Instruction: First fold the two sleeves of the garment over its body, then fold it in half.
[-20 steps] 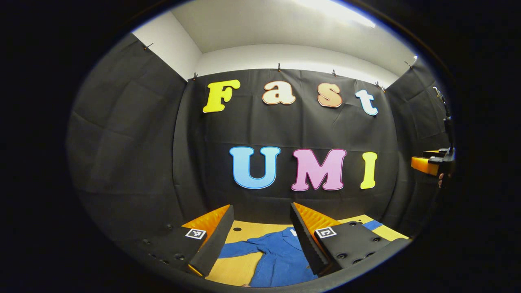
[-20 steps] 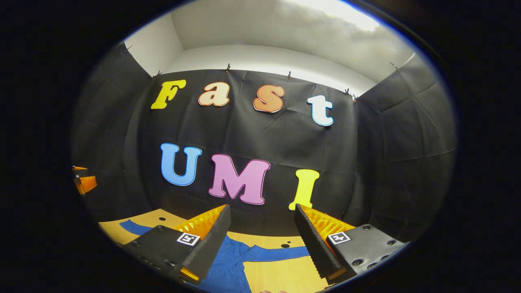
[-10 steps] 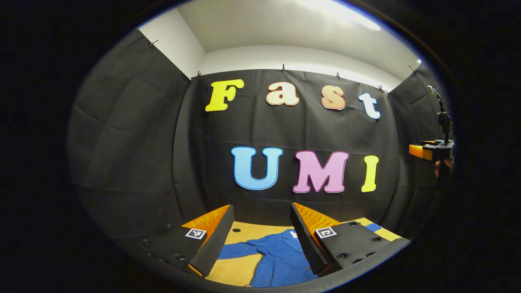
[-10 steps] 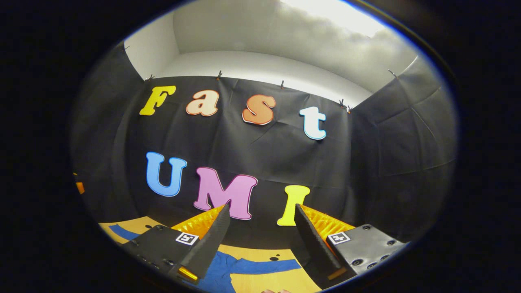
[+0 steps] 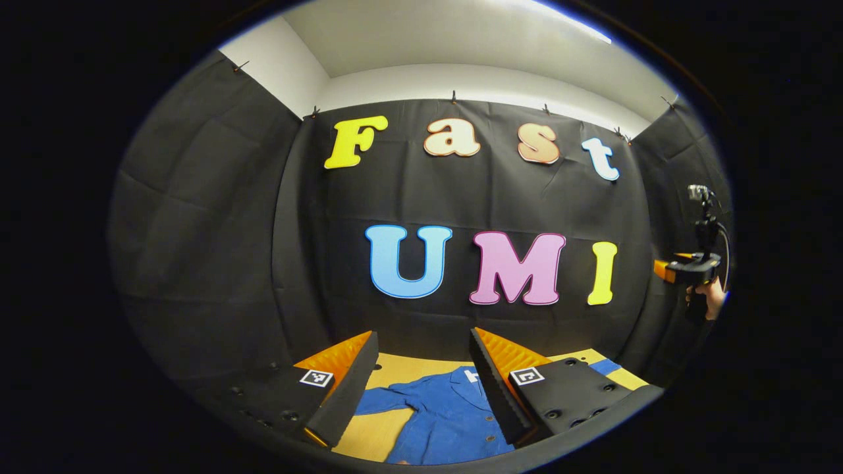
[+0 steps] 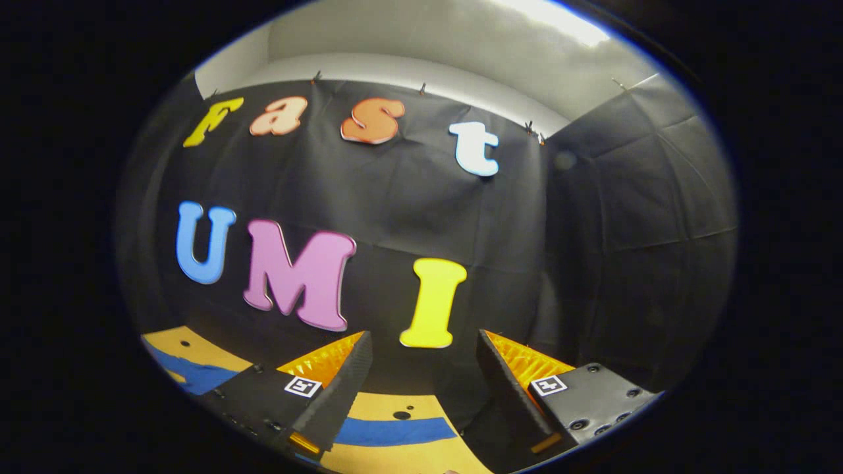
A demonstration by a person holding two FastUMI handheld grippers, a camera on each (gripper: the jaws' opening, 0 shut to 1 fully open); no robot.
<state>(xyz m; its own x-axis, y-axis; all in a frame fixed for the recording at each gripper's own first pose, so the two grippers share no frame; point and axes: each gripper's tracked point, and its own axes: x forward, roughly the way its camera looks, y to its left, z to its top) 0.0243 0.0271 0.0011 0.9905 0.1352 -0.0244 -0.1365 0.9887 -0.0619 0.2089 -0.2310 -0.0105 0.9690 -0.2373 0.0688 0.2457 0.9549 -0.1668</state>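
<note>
Left gripper view: the left gripper (image 5: pixel 421 382) hangs above the table (image 5: pixel 395 370), fingers spread wide with nothing between them.
Garment: a blue shirt (image 5: pixel 448 415) lies flat on the wooden top, below and ahead of that gripper; its collar end points toward the booth wall, the body running back toward the camera.
Left sleeve: one sleeve (image 5: pixel 388 400) stretches out sideways from the shoulder, just past the inner edge of the left finger, unfolded.
Other hand: the right gripper (image 5: pixel 681 270) shows far to the side in the same view, held high by a hand (image 5: pixel 708 299), well above the table.
Right gripper view: the right gripper (image 6: pixel 421 388) is likewise spread apart and empty; between its fingers a blue sleeve (image 6: pixel 395 431) lies as a straight band across the tabletop (image 6: pixel 382 407), its long axis crossing the gripper's line of sight.
Key relation: each sleeve lies below its own gripper and runs sideways away from the body, so either hand would likely have to drop down and pinch near the cuff end; the left gripper appears lower and nearer its cloth.
View difference: the left gripper view gives the shirt's body and buttons; the right gripper view gives the far sleeve's full straight run.
Task stage: both sleeves lie unfolded, so folding looks not yet begun.
</note>
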